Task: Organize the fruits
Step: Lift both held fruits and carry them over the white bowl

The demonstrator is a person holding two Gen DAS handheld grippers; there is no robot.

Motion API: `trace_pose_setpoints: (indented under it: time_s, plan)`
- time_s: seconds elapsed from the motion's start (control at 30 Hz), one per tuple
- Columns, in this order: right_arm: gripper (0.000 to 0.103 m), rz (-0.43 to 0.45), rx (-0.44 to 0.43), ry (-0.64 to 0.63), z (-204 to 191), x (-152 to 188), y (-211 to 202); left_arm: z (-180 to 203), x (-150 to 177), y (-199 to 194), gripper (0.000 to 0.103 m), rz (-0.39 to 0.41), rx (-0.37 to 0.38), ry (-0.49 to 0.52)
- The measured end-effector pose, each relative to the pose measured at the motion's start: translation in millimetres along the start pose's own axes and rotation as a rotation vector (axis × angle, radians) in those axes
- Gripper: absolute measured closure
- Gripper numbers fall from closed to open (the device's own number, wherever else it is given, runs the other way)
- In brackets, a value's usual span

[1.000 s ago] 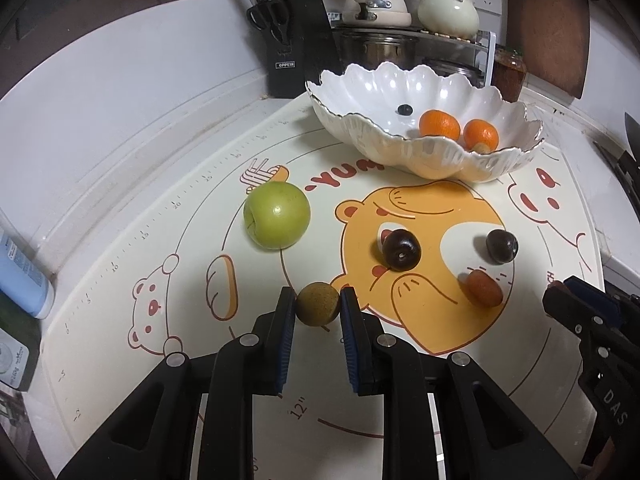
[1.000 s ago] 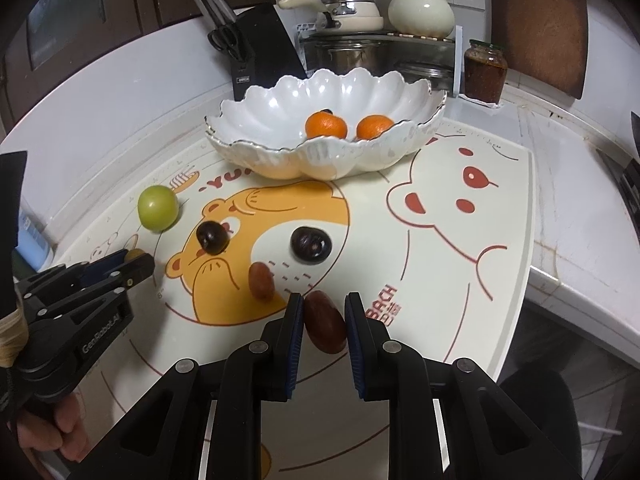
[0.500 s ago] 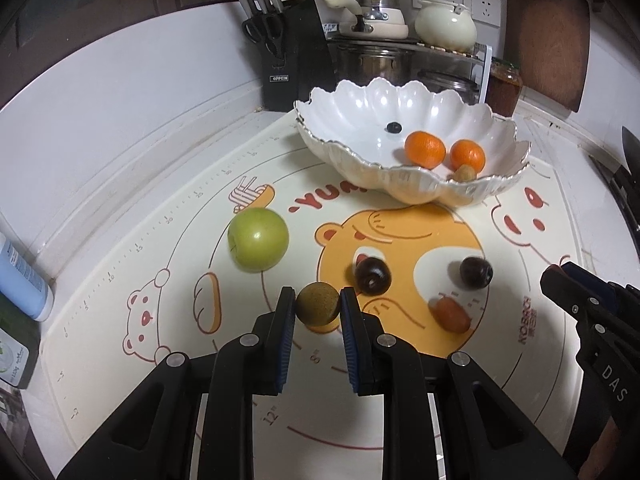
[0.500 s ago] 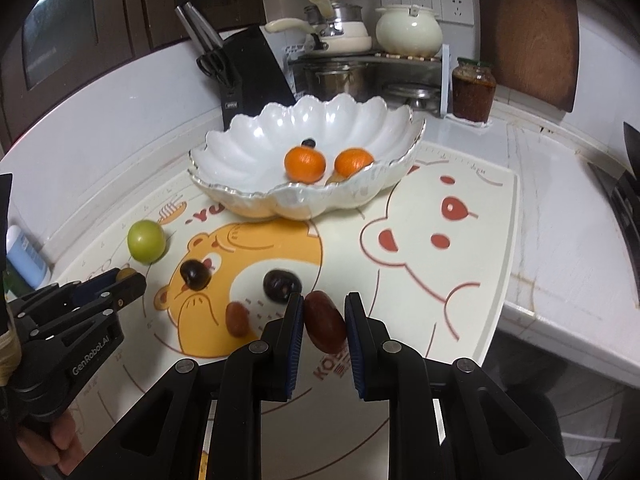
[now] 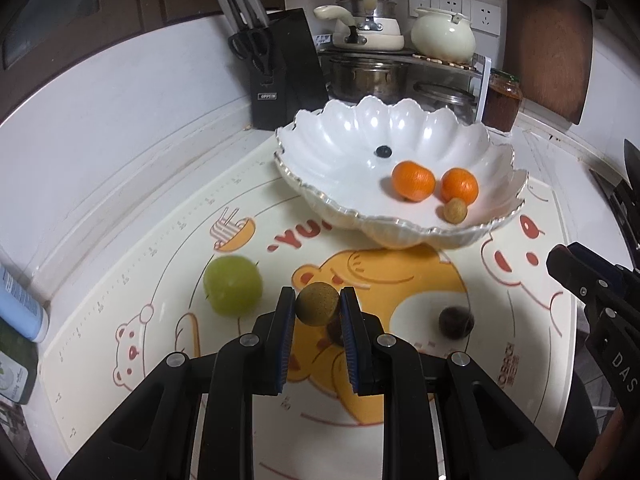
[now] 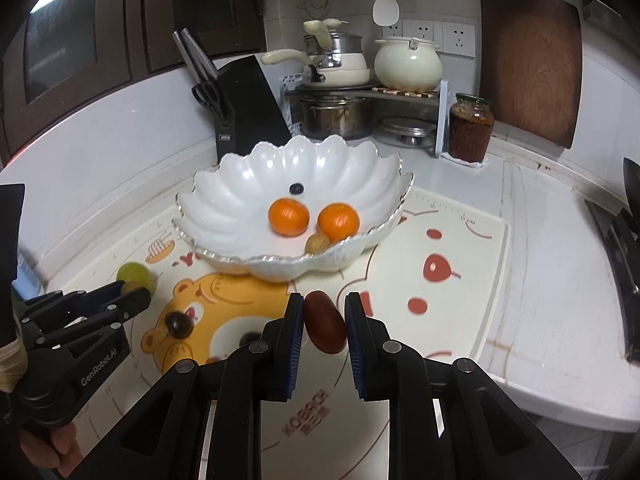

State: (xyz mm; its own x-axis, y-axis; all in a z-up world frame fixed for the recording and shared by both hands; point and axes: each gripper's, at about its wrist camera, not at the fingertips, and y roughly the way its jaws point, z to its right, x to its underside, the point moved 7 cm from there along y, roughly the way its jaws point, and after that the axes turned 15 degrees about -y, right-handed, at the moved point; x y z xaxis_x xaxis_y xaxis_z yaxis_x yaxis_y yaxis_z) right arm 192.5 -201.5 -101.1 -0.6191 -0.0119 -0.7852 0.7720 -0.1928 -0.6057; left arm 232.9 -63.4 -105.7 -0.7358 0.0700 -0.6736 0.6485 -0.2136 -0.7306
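My left gripper (image 5: pixel 317 310) is shut on a round brown-green fruit (image 5: pixel 317 308) and holds it above the cartoon mat. My right gripper (image 6: pixel 325 322) is shut on an oval red-brown fruit (image 6: pixel 325 327), also lifted, in front of the white scalloped bowl (image 6: pixel 224 216). The bowl (image 5: pixel 332 152) holds two oranges (image 5: pixel 413 181) (image 5: pixel 460 185), a small tan fruit (image 5: pixel 456 210) and a dark berry (image 5: pixel 383 151). On the mat lie a green apple (image 5: pixel 232 290) and a dark plum (image 5: pixel 456 322); another dark fruit is partly hidden behind my left fingers.
A black knife block (image 5: pixel 280 72) stands behind the bowl on the left. Pots and a cream kettle (image 5: pixel 442 36) sit on a rack at the back. A red-filled jar (image 6: pixel 470 128) stands at the right. A blue bottle (image 5: pixel 20 300) lies at the left edge.
Both grippers have risen from the mat with their fruits held and moved toward the bowl. The fruits on the mat have not moved.
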Motion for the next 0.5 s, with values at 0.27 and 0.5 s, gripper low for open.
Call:
trace_pose_setpoints:
  time_s: [0.27,0.5]
  plan:
    - [0.081,0.023,0.006,0.002,23,-21,8,22,-23,5,0.08,0.017,0.014,0.003]
    - [0.081,0.05,0.011,0.001,43,-45,15,40,-47,11,0.08,0.038,0.031,0.001]
